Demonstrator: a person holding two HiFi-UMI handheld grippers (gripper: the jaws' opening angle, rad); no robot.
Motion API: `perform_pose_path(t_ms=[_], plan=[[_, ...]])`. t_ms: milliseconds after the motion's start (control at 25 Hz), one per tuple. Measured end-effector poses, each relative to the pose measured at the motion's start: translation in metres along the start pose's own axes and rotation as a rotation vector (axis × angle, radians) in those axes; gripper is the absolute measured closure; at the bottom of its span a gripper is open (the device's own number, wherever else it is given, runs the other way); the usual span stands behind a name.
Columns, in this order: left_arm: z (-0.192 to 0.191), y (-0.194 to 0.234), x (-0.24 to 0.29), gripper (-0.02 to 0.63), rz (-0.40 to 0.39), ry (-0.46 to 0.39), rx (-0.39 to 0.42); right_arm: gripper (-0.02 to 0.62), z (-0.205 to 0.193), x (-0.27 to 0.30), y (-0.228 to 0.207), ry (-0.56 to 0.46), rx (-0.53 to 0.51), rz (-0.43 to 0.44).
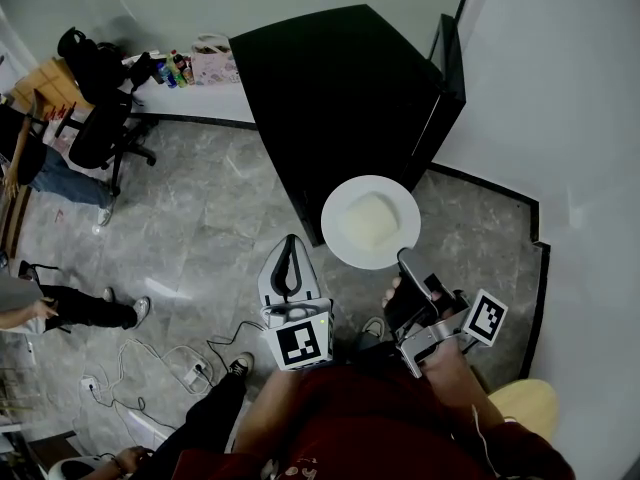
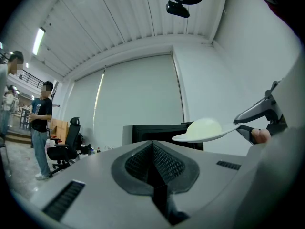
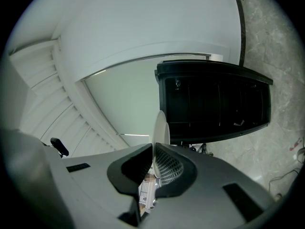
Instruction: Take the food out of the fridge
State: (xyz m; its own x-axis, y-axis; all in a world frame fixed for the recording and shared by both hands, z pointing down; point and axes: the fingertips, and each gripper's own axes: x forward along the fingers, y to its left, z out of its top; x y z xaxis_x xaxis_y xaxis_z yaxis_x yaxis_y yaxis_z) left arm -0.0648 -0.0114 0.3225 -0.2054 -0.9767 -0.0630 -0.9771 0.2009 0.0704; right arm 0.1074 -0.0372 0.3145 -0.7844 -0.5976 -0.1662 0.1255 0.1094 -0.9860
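Note:
A white plate (image 1: 345,238) carries a pale, rounded lump of food (image 1: 369,218) and hangs in the air in front of the black fridge (image 1: 340,88). My right gripper (image 1: 403,255) is shut on the plate's near rim. In the right gripper view the plate (image 3: 159,125) shows edge-on, pinched between the pads, with the fridge (image 3: 214,104) behind it, its door closed. My left gripper (image 1: 288,243) floats to the left of the plate, shut and holding nothing. In the left gripper view the plate (image 2: 190,137) and food (image 2: 205,127) sit off to the right of the closed jaws.
A white wall (image 1: 580,118) runs close along the right. At far left stand a black office chair (image 1: 105,133), a table with bottles (image 1: 175,68) and people (image 1: 60,308). Cables and a power strip (image 1: 190,373) lie on the grey tile floor.

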Motion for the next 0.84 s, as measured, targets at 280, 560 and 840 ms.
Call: perform_pose_path(t_ms=[280,560,840], plan=[[-0.004,-0.003,0.0,0.592,0.0,0.008,0.004,0.566,0.002,-0.002,-0.003,-0.004,0.006,0.002],[-0.01,-0.002,-0.002,0.593,-0.01,0.048,0.073,0.566,0.003,-0.004,-0.006,-0.005,0.016,0.003],[-0.014,-0.006,-0.006,0.592,-0.015,0.051,0.068,0.566,0.002,-0.007,-0.006,-0.003,0.02,0.003]])
